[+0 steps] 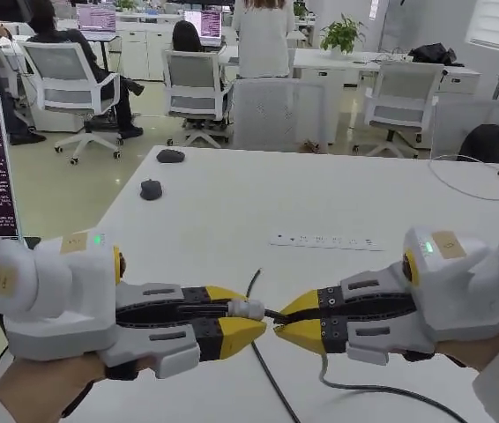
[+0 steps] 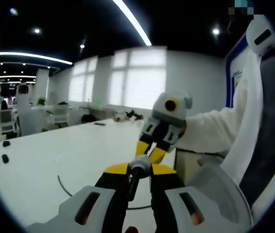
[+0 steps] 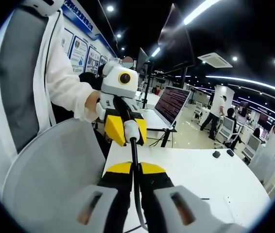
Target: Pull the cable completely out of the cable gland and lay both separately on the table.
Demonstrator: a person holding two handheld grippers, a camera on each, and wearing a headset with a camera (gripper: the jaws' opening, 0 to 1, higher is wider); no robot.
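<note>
Gland [image 1: 248, 308] pinched in the jaws of the left gripper [image 1: 253, 315], held above the surface [image 1: 232, 203]; its black cable [image 3: 134, 154], seemingly threaded through it, clamped by the right gripper [image 1: 278, 324], jaws nearly tip to tip

A long white desk [image 1: 232, 203] fronts an open-plan office, where white mesh chairs [image 1: 195, 88] stand on a pale, glossy floor [image 1: 55, 194]. Monitors [image 1: 98, 18] glow at the back, with a potted plant [image 1: 342, 35] off to their right. Strip lights [image 2: 132, 22] cross a dark ceiling [image 2: 186, 19]; bright windows [image 2: 128, 80] line the far wall [image 2: 196, 82].
</note>
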